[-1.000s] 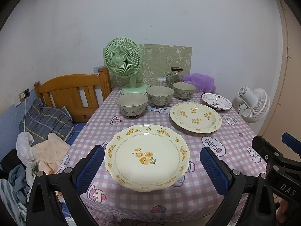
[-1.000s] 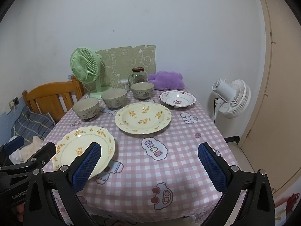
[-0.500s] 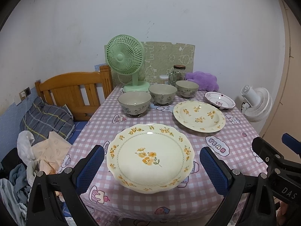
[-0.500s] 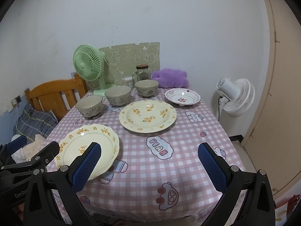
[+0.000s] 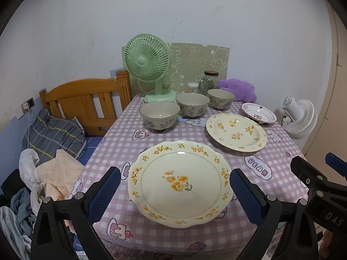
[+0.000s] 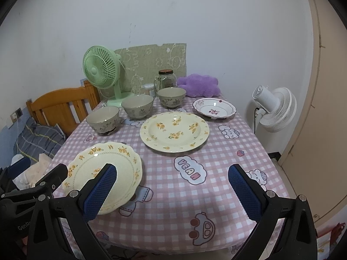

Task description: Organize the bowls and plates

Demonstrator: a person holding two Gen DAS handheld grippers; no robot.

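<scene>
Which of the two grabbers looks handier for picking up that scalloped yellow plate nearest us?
Left gripper: its open fingers frame the scalloped plate. The right gripper faces bare tablecloth.

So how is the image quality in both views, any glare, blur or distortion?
Left wrist view: sharp, evenly lit, small glare spot on the scalloped plate, fisheye bends the door frame. Right wrist view: equally sharp, dark corner vignetting, soft shadows under the bowls.

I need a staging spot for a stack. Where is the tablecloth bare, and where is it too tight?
Bare cloth lies on the near right, from the round yellow-flowered plate down to the table's front edge. The near left is filled by the scalloped plate. The back is crowded: three bowls, the white plate, jar and green fan.
</scene>
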